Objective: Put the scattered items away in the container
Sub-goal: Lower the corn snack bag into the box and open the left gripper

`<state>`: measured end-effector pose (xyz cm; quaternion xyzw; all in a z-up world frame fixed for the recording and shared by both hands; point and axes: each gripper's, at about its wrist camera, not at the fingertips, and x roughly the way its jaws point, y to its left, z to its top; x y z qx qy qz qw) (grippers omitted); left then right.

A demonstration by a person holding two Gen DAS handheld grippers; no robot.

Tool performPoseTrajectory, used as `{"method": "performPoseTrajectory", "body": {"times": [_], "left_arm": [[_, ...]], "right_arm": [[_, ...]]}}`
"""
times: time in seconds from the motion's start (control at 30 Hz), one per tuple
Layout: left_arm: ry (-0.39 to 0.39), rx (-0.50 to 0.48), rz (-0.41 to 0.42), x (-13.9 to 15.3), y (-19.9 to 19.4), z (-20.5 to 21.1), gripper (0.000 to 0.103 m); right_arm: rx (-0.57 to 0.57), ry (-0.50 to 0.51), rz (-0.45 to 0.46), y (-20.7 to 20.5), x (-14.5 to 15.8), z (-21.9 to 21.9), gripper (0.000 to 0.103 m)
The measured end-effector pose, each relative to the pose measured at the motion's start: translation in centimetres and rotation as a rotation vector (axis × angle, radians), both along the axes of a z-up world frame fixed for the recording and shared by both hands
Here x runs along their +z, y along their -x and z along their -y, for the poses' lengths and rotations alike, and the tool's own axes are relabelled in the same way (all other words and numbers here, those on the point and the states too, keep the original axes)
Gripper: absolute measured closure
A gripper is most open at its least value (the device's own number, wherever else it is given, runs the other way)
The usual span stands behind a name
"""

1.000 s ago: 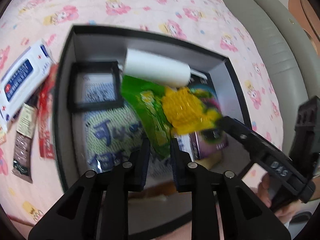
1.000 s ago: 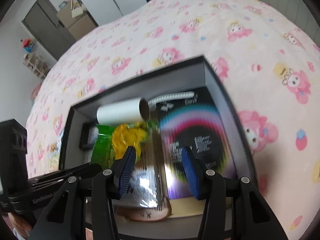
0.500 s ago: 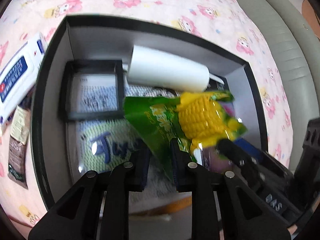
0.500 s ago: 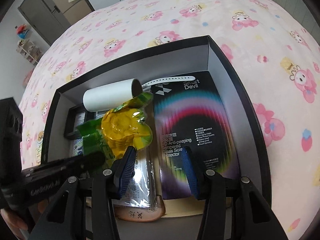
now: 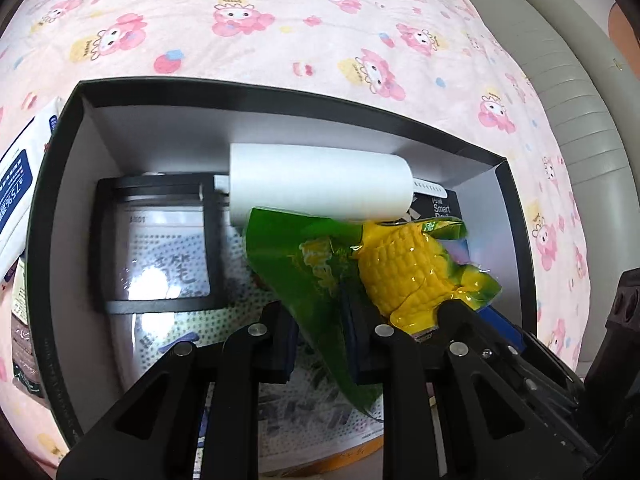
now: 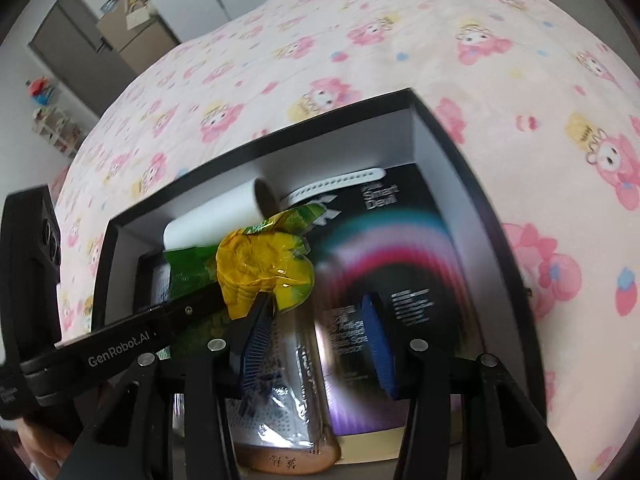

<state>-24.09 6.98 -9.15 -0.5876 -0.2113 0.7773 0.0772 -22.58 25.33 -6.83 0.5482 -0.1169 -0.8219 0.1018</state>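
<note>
A black box [image 5: 280, 92] with white inner walls lies on the pink bed cover. My left gripper [image 5: 320, 336] is shut on the green edge of a corn packet [image 5: 404, 276] and holds it tilted just above the box's contents. The right wrist view shows the same packet [image 6: 264, 264] hanging from the left gripper's fingers [image 6: 192, 308]. My right gripper [image 6: 316, 344] hovers open over the box's near right part, with nothing pressed between its blue pads [image 6: 376, 344]. Its black fingers [image 5: 480, 340] reach in at the lower right of the left wrist view.
In the box lie a white roll [image 5: 320, 180], a small black-framed case [image 5: 156, 240], a dotted clear packet [image 5: 224, 320] and a black Smart Devil carton [image 6: 400, 248]. A white wipes pack [image 5: 16, 188] and sachets [image 5: 20, 360] lie left of the box. A grey padded bed edge [image 5: 580, 120] runs at right.
My left gripper has carried the corn packet lower and further over the box, toward the right gripper. The right gripper has stayed in place.
</note>
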Motion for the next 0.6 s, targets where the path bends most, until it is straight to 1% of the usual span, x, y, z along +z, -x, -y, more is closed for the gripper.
{"method": "performPoseTrajectory", "body": {"times": [0.1, 0.2, 0.3, 0.37, 0.5, 0.6], "left_arm": [[-0.022, -0.005, -0.008, 0.4, -0.2, 0.2, 0.085], [-0.024, -0.016, -0.030, 1.5, -1.0, 0.7, 0.083], [-0.021, -0.031, -0.062, 2.8, -1.9, 1.1, 0.081], [-0.027, -0.032, -0.079, 3.4, -2.2, 1.4, 0.081], [-0.052, -0.032, -0.093, 3.7, -2.2, 1.2, 0.081], [-0.061, -0.036, -0.093, 3.6, -1.8, 0.6, 0.081]], "right_arm": [[-0.045, 0.039, 0.019, 0.1, 0.2, -1.1, 0.060], [-0.097, 0.066, -0.016, -0.6, 1.7, -2.5, 0.060], [-0.121, 0.036, -0.104, -1.5, 3.5, -3.1, 0.060], [-0.121, 0.000, -0.122, -1.3, 3.7, -2.8, 0.060], [-0.095, 0.012, -0.066, -0.8, 2.5, -2.4, 0.061], [-0.102, 0.009, -0.061, -0.9, 2.4, -2.7, 0.061]]}}
